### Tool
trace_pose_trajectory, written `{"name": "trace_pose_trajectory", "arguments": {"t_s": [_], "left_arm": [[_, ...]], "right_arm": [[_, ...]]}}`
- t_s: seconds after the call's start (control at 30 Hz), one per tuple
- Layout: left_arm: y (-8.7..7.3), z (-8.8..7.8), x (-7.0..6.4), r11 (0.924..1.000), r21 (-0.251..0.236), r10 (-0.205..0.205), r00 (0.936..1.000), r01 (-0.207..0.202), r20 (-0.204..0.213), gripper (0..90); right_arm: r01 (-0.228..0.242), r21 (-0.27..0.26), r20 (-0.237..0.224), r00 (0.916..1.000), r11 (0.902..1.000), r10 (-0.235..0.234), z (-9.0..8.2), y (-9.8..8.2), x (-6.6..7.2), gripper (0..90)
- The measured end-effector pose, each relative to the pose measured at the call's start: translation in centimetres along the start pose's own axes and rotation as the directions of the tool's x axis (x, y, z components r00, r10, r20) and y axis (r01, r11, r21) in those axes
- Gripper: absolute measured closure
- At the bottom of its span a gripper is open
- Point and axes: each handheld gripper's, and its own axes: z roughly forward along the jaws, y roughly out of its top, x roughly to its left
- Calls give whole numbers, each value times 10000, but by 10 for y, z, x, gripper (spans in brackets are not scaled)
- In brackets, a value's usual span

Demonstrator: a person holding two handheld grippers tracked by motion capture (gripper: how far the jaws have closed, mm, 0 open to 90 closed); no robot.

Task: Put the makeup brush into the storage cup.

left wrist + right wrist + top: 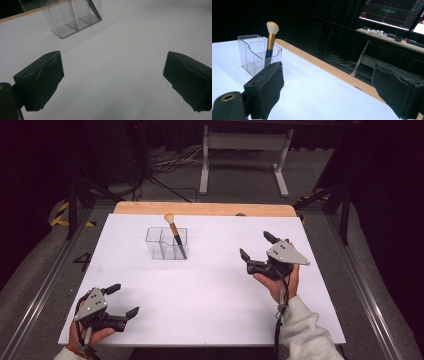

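High view: both grippers (left (121, 301), right (256, 245)) agape, empty.

White-covered table (200, 290) bears a clear organizer (166, 243).

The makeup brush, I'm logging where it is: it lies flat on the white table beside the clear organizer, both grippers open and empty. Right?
Not quite: the makeup brush stands tilted inside the clear organizer, bristles up, as the high view shows. Both the left gripper and right gripper are open and empty.
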Motion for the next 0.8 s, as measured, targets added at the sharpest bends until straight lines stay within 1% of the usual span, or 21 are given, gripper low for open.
{"name": "trace_pose_trajectory", "arguments": {"t_s": [0.23,0.27,0.4,0.5,0.73,0.8], "left_arm": [[0,1,0,10000,41,25,10000,-25,-9,35],[0,1,0,10000,31,19,10000,-19,-22,36],[0,1,0,10000,2,49,10000,-49,-41,36],[0,1,0,10000,7,50,10000,-50,-49,36],[0,1,-1,10000,58,33,10000,-32,-28,36],[0,1,-1,10000,26,28,10000,-28,-27,36]], "right_arm": [[61,-67,54,10000,10000,-60,-10,-6,-2,113],[52,-7,34,10000,10000,-52,-11,-7,-2,112],[262,153,84,9996,9995,-263,-16,-12,-3,113],[250,230,28,9997,9994,-251,-19,-16,-3,112],[382,384,142,9991,9985,-388,-28,-26,-5,113],[314,391,79,9995,9987,-317,-31,-29,-5,113]]}}
